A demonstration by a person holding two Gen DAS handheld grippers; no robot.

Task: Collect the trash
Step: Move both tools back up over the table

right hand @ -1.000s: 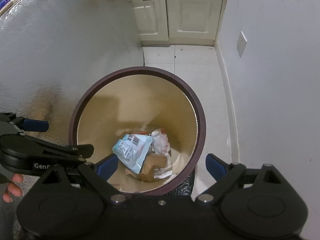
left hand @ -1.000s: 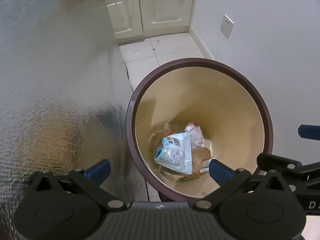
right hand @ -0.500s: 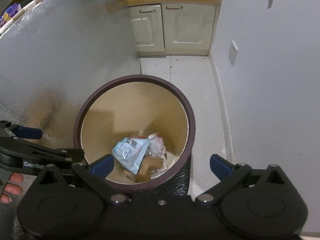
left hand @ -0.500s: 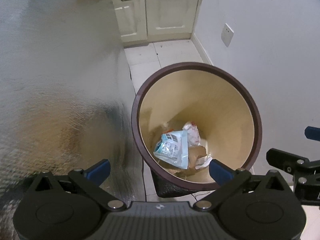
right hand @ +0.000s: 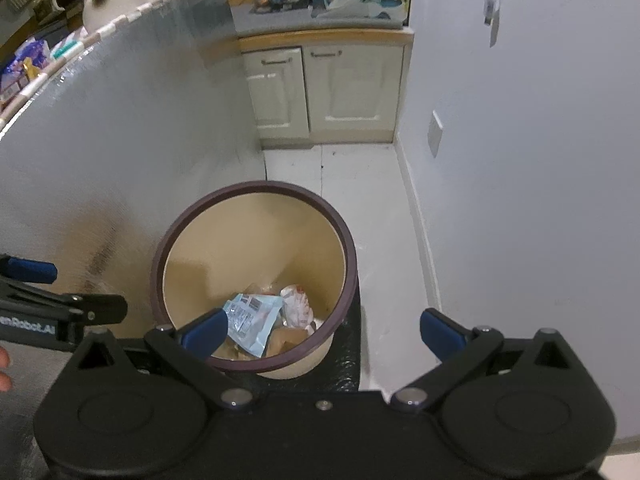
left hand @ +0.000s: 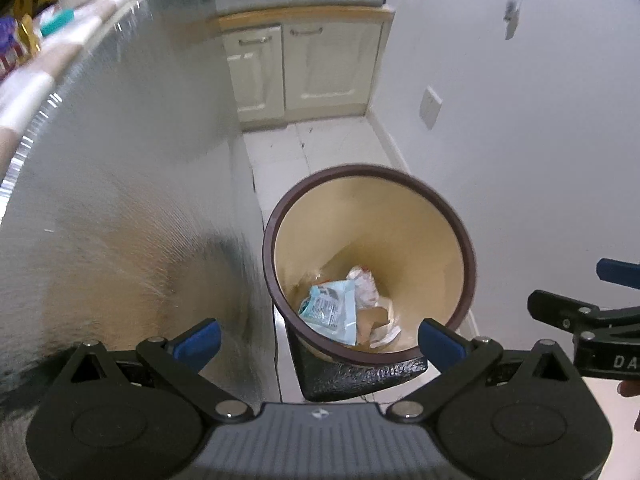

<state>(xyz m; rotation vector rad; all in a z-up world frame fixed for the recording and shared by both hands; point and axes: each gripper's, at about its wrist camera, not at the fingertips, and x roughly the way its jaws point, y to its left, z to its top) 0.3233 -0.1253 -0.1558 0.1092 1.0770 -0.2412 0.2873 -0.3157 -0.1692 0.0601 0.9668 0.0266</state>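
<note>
Bin [left hand: 464,240] farther below — countertop [right hand: 320,26] newly visible

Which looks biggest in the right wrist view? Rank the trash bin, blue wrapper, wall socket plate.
1. trash bin, clearly largest.
2. blue wrapper inside it.
3. wall socket plate, smallest as seen, though it sits farther away, so true size against the wrapper is unsure.

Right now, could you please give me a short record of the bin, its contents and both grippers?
bin: round cream waste bin with dark brown rim, on the floor beside the silver textured panel
contents: light blue printed wrapper, white crumpled wrapper, brown paper scraps
left gripper: open, empty
right gripper: open, empty
</note>
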